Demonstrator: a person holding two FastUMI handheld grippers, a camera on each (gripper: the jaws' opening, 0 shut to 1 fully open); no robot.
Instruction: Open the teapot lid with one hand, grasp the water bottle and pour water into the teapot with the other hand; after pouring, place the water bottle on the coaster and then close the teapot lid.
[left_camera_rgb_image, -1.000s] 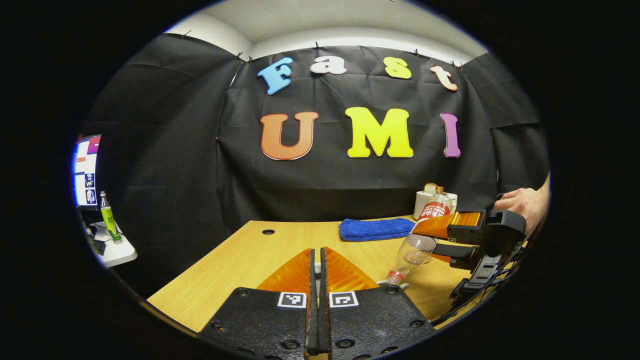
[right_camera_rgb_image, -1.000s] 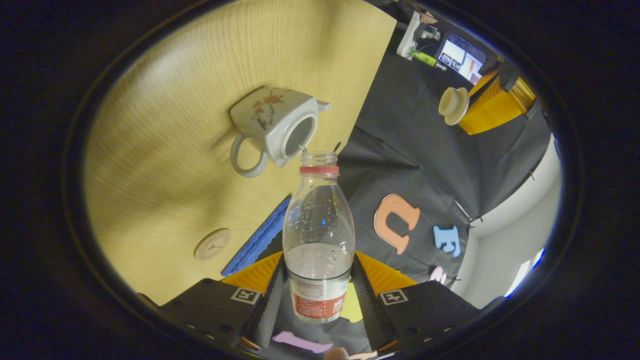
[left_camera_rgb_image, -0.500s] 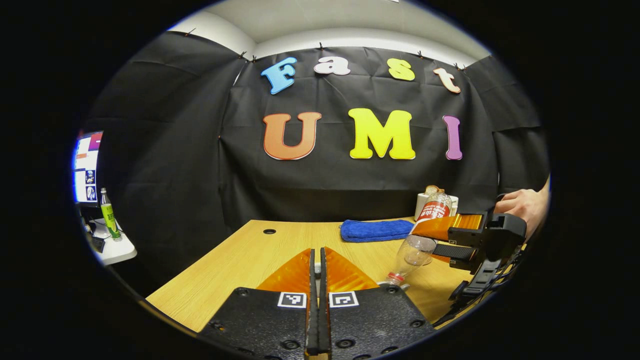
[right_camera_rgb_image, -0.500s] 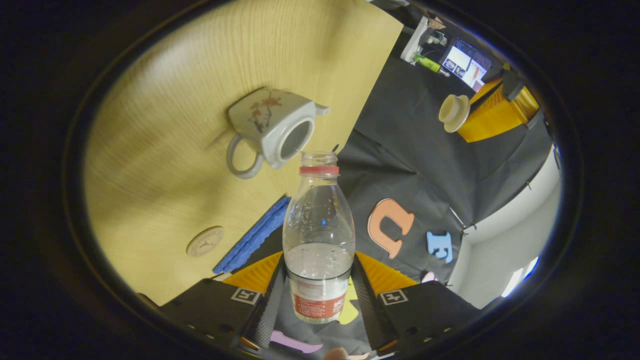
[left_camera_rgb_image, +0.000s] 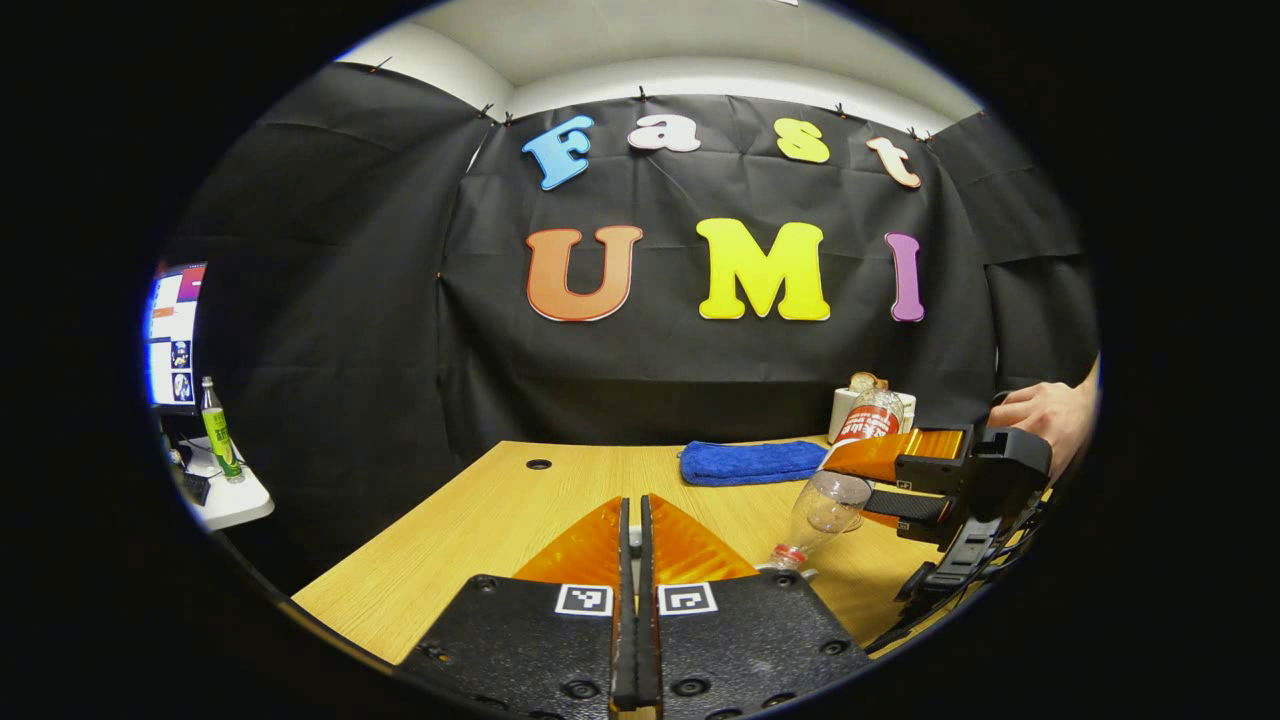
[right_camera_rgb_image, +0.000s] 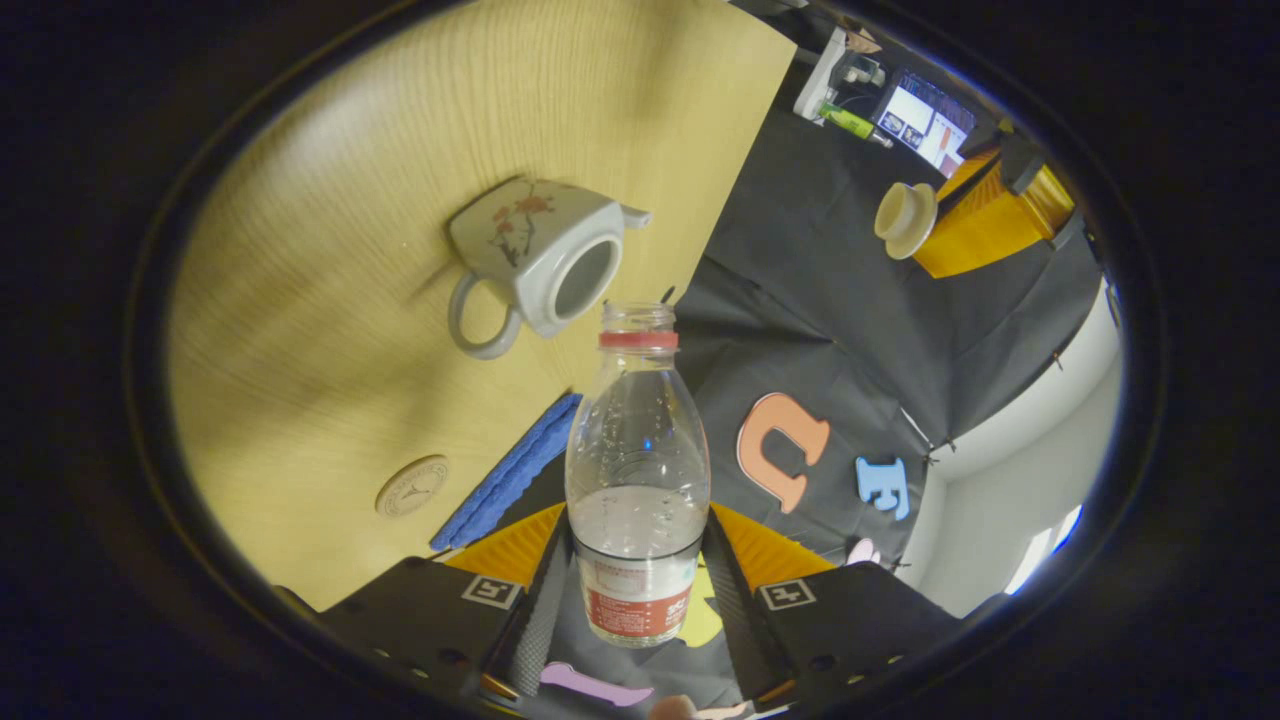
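My right gripper (right_camera_rgb_image: 637, 540) is shut on the clear water bottle (right_camera_rgb_image: 637, 470), gripping it at the red label. The bottle is tipped mouth-down over the table; its uncapped neck points at the round opening of the white flowered teapot (right_camera_rgb_image: 530, 260). No stream of water is visible. In the left gripper view the tilted bottle (left_camera_rgb_image: 835, 495) hangs from the right gripper (left_camera_rgb_image: 900, 480), held by a hand (left_camera_rgb_image: 1045, 410). My left gripper (left_camera_rgb_image: 635, 505) is shut. In the right gripper view the left gripper (right_camera_rgb_image: 925, 225) holds the teapot lid (right_camera_rgb_image: 905, 220) in the air, away from the pot. A round wooden coaster (right_camera_rgb_image: 412, 487) lies on the table.
A blue cloth (left_camera_rgb_image: 750, 460) lies at the back of the wooden table (left_camera_rgb_image: 480, 530), with a white box (left_camera_rgb_image: 868, 400) behind it. A cable hole (left_camera_rgb_image: 537, 464) sits near the far edge. Off to the left, a side table carries a green bottle (left_camera_rgb_image: 218, 432) and a monitor (left_camera_rgb_image: 172, 340).
The right gripper has shifted a little, so the teapot sits slightly farther left in its view. The bottle stays tipped and gripped. The left gripper has held still.
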